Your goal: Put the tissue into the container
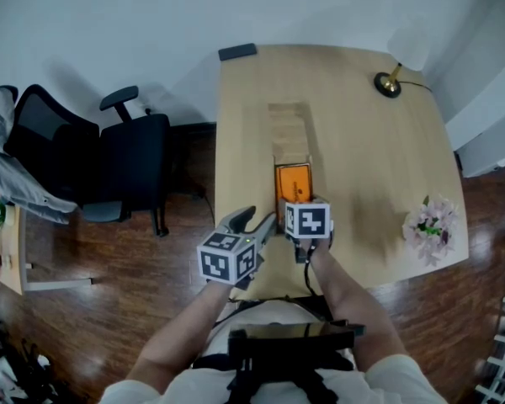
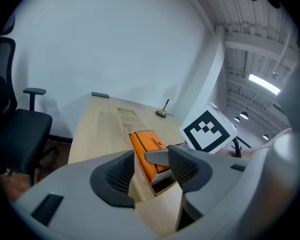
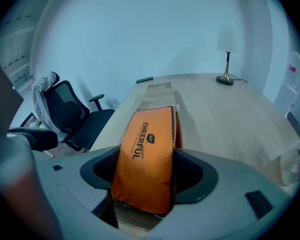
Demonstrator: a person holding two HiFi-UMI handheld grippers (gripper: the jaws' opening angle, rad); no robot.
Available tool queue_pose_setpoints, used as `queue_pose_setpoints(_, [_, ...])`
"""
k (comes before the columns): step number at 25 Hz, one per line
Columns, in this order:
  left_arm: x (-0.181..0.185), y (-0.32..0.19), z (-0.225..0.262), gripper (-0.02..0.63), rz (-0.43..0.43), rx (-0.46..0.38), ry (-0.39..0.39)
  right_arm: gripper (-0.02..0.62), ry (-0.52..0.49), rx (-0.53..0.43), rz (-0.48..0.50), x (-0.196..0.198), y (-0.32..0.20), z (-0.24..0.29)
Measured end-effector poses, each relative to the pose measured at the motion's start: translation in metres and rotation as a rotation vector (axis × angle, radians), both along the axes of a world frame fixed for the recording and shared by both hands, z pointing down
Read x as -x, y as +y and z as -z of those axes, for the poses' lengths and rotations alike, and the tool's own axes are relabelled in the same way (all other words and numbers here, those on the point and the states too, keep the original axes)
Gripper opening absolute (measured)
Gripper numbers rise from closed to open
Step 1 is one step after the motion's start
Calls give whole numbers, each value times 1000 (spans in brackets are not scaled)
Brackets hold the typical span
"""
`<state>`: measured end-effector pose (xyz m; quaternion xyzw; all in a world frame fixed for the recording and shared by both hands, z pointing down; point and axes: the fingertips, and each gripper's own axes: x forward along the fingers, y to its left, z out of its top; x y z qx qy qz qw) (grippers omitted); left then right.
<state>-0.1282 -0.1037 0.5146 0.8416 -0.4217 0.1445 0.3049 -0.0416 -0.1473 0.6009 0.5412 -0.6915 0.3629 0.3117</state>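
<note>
An orange tissue pack (image 1: 292,183) sits in the near end of a long wooden container (image 1: 288,129) on the light wood table (image 1: 362,158). My right gripper (image 1: 296,199) is shut on the pack; in the right gripper view both pads press the sides of the tissue pack (image 3: 147,154), which tilts down into the container (image 3: 157,91). My left gripper (image 1: 265,225) is open just left of it. In the left gripper view the jaws of my left gripper (image 2: 152,166) straddle the near left wall of the container (image 2: 127,121), beside the tissue pack (image 2: 147,146).
A brass lamp (image 1: 389,82) stands at the table's far right corner and a bunch of flowers (image 1: 429,221) at its near right edge. A dark flat object (image 1: 237,52) lies on the far edge. A black office chair (image 1: 93,162) stands left of the table.
</note>
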Motion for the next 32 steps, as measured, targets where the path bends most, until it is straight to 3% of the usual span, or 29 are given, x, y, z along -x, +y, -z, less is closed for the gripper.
queue_pose_setpoints(10, [1, 8, 0, 216, -6, 12, 17, 360, 92, -44, 34, 9, -5, -6])
queue_pose_setpoints(18, [0, 12, 2, 216, -7, 9, 16, 370, 105, -75, 57, 9, -5, -3])
queue_pose_setpoints(26, [-2, 14, 7, 216, 4, 2, 19, 394, 58, -104, 68, 6, -5, 9])
queue_pose_setpoints(32, [-5, 15, 24, 195, 29, -40, 63, 393, -11, -159, 117, 0, 6, 43])
